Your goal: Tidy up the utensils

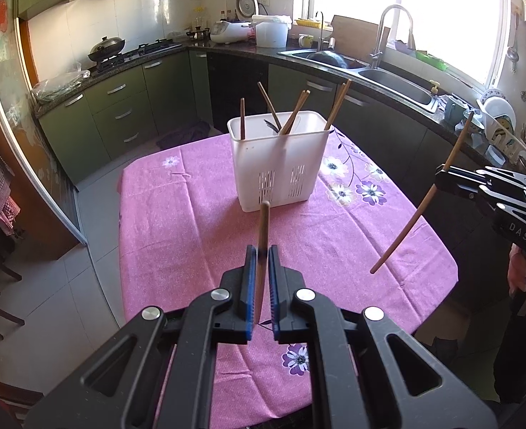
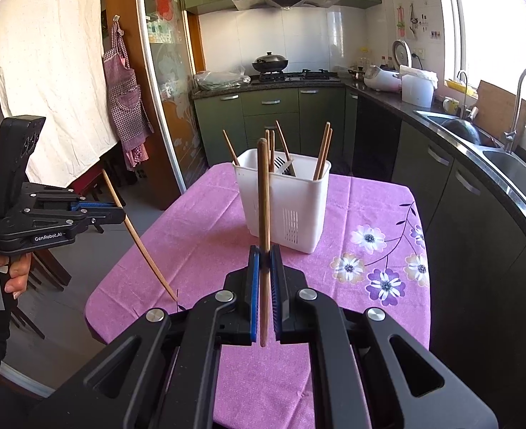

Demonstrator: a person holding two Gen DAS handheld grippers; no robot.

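Observation:
A white utensil basket [image 1: 279, 164] [image 2: 284, 203] stands on the pink flowered tablecloth [image 1: 191, 236] [image 2: 352, 214], with several wooden chopsticks [image 1: 293, 112] [image 2: 322, 150] leaning in it and a dark fork [image 2: 283, 165] among them. My left gripper [image 1: 262, 254] [image 2: 121, 211] is shut on one wooden chopstick [image 1: 263, 228] [image 2: 137, 239], held above the cloth in front of the basket. My right gripper [image 2: 264, 253] [image 1: 441, 175] is shut on another wooden chopstick [image 2: 263, 214] [image 1: 420, 211], which stands nearly upright between its pads.
Green cabinets and a dark counter wrap the room behind the table. A double sink [image 1: 370, 68] [image 2: 513, 164] with taps is at the right, a stove with a wok [image 1: 107, 48] [image 2: 270, 61] at the back. Wooden chairs [image 2: 44, 275] stand left of the table. A hand [image 2: 9, 275] grips the left tool's handle.

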